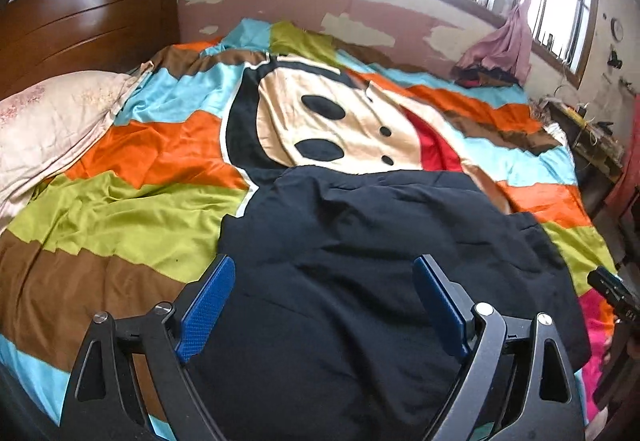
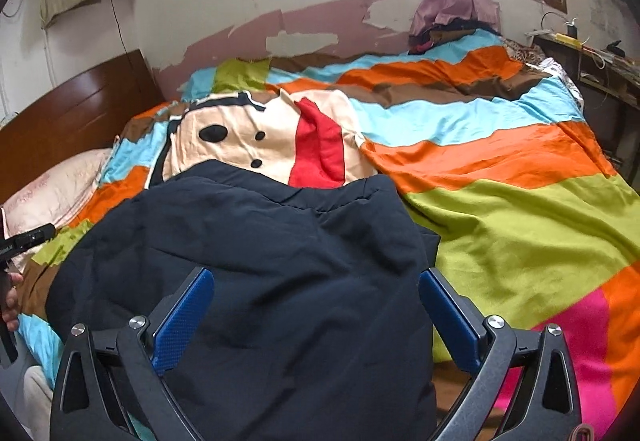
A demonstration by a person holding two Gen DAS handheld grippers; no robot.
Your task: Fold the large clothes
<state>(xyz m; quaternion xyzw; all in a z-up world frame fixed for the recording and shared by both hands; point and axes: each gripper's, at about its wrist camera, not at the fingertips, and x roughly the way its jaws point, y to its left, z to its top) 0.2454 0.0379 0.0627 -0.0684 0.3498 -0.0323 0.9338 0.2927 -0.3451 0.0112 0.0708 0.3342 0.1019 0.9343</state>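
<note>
A large dark navy garment (image 1: 380,253) lies in a rumpled, partly folded heap on the striped quilt near the bed's front edge; it also shows in the right wrist view (image 2: 272,261). My left gripper (image 1: 324,301) is open, its blue pads (image 1: 208,305) spread wide just above the garment's near left part, holding nothing. My right gripper (image 2: 316,313) is open too, its blue pads (image 2: 184,317) spread over the garment's near right part. The right gripper's tip (image 1: 612,293) shows at the left view's right edge, and the left gripper's body (image 2: 24,237) at the right view's left edge.
A bright striped quilt (image 1: 132,217) with a cartoon face covers the bed. A pale pillow (image 1: 48,121) and wooden headboard (image 1: 80,25) are at the left. A pile of clothes (image 2: 452,29) sits under the window at the far wall. A cluttered desk (image 2: 592,57) stands at the right.
</note>
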